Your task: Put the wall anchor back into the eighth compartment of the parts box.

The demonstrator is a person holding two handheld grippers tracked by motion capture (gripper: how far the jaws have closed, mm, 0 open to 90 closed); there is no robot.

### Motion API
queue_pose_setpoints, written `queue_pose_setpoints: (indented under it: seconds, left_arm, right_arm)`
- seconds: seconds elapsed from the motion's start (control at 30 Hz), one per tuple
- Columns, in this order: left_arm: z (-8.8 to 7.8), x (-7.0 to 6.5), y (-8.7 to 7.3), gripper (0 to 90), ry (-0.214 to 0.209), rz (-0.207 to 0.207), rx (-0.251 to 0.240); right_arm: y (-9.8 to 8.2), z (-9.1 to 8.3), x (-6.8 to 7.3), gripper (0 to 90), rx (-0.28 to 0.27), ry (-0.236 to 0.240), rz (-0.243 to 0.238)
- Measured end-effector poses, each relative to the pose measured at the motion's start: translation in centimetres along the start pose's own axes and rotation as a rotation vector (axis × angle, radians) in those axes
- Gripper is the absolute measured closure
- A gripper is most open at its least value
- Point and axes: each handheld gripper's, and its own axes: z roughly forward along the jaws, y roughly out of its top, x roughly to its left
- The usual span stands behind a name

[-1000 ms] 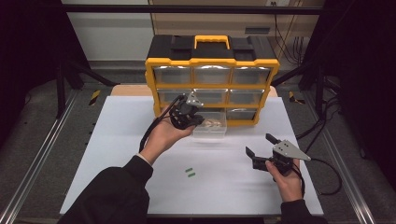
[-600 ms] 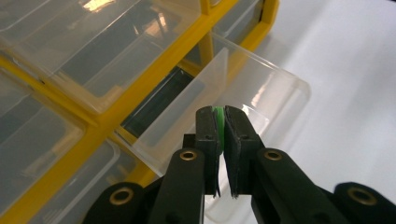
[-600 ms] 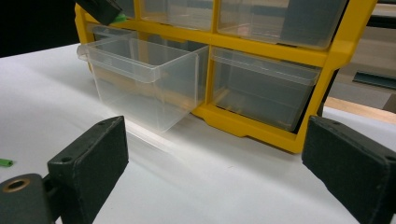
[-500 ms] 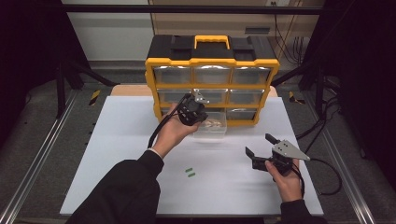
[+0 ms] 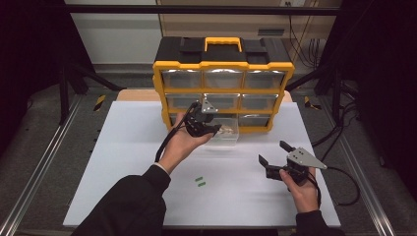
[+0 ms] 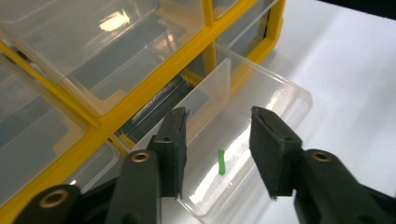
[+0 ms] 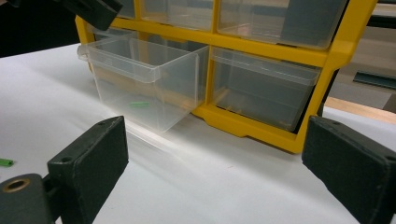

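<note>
A yellow and black organiser (image 5: 223,69) with clear drawers stands at the back of the white table. Its bottom middle drawer (image 5: 227,137) is pulled out. My left gripper (image 5: 210,129) hovers over that drawer, and its jaws have just been opening with nothing between them. In the left gripper view, a small green piece (image 6: 221,162) lies on the floor of the drawer (image 6: 280,84), below the open left gripper (image 6: 218,116). My right gripper (image 5: 273,152) is held open and empty at the right, facing the drawer (image 7: 140,70) with the green piece (image 7: 139,104) inside.
Two more green pieces (image 5: 199,181) lie on the white table (image 5: 123,147) in front of the left forearm; one of them, a green piece (image 7: 5,162), sits at the left edge of the right gripper view. Metal rails and dark floor border the table.
The left hand has shifted slightly above the pulled-out drawer. The right hand has kept still.
</note>
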Motion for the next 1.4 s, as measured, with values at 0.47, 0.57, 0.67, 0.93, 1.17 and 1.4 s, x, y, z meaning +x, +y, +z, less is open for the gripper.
queue_pose_setpoints:
  seconds: [0.47,0.57,0.67,0.93,1.17,1.4]
  left_arm:
    - [-3.1,-1.0,-2.5,10.0,-0.033,-0.013,-0.058]
    - [-3.4,-1.2,-2.9,6.9,-0.044,-0.014,-0.041]
    - [-3.5,-1.4,-3.4,7.2,-0.055,-0.016,-0.003]
    - [-3.7,-2.1,-4.9,6.2,-0.087,-0.003,0.049]
    - [-3.7,-2.5,-6.4,5.7,-0.082,0.0,0.061]
    - [-3.3,-2.9,-7.3,5.3,-0.088,0.014,0.077]
  right_arm:
    - [0.0,-0.1,-0.1,6.8,-0.009,-0.001,0.005]
    - [0.0,-0.1,-0.1,6.8,-0.005,0.001,0.01]
    - [0.1,-0.2,-0.1,8.6,-0.015,-0.003,-0.001]
    - [0.1,-0.3,0.0,8.4,-0.022,0.002,0.0]
    - [0.1,-0.3,-0.1,9.0,-0.024,0.001,0.006]
    - [0.1,-0.3,0.0,8.7,-0.021,-0.002,-0.001]
